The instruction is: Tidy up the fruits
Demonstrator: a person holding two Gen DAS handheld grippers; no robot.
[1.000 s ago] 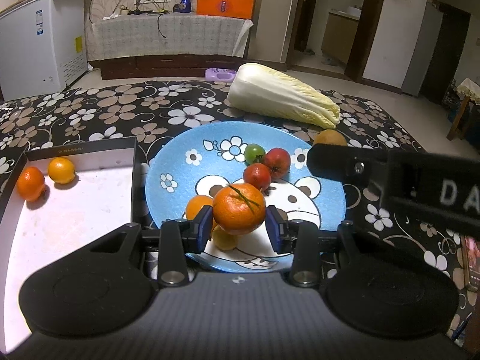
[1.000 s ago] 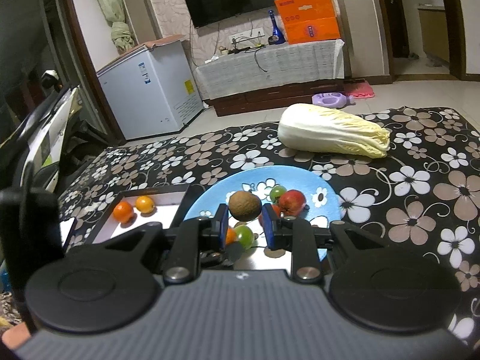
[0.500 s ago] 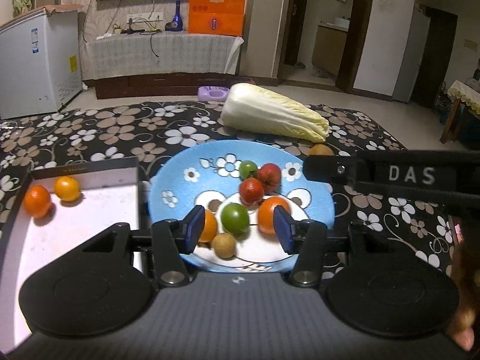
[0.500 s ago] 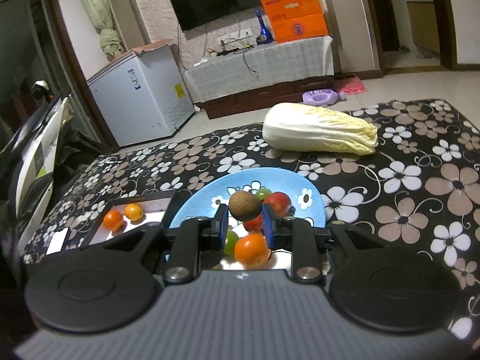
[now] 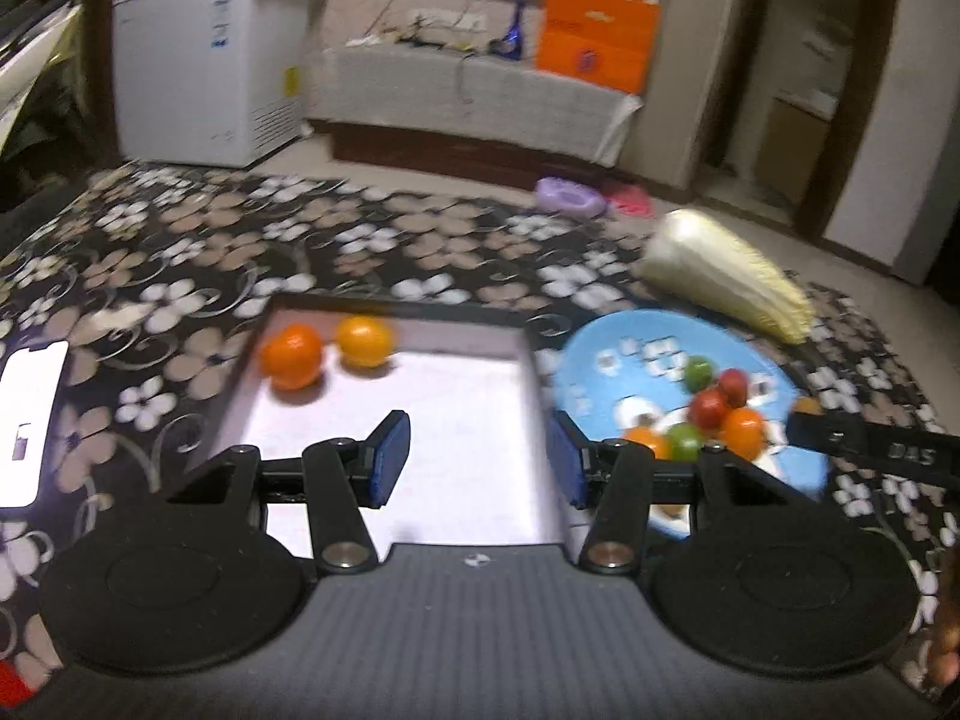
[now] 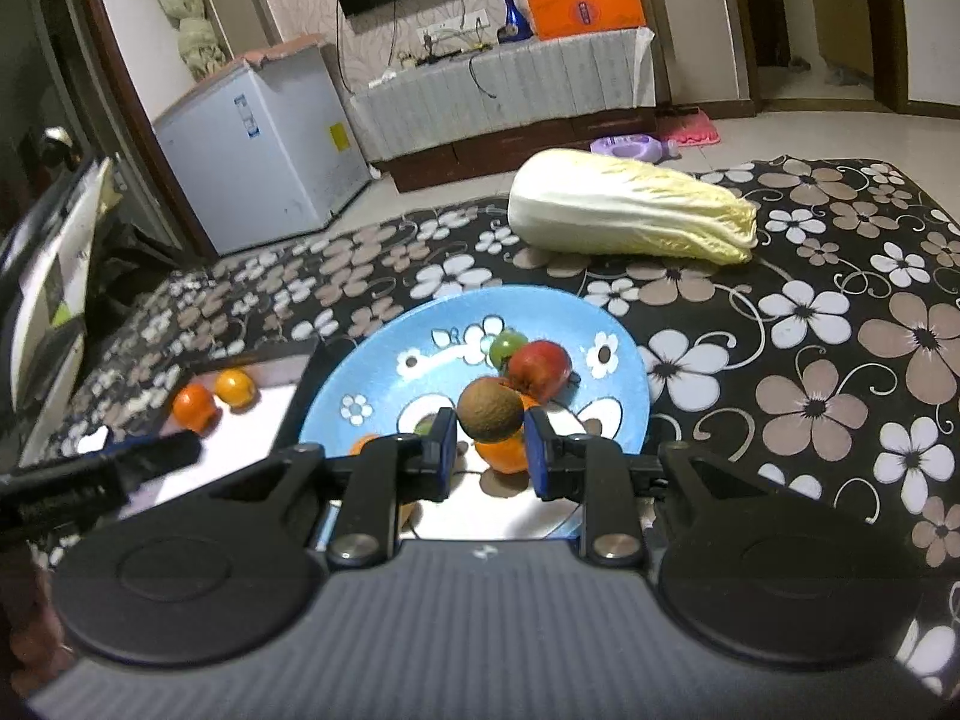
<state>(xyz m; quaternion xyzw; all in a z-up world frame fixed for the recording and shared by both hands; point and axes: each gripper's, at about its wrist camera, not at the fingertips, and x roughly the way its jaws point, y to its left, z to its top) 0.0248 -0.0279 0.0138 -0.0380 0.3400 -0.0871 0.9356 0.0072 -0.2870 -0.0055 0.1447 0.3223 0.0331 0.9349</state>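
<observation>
A tray (image 5: 456, 324) is lying on the surface (image 6: 840, 324), with two oranges (image 5: 291, 354) sitting side by side in its far left corner. A plate (image 6: 384, 354) is lying just right of the tray, carrying a cluster of small fruits (image 5: 714, 414). A cabbage (image 6: 630, 216) is lying behind the plate. A phone (image 5: 27, 420) is lying left of the tray.

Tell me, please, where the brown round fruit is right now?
In the right wrist view the brown fruit is clamped in the right gripper, above the blue plate, just in front of the red fruit.
</observation>
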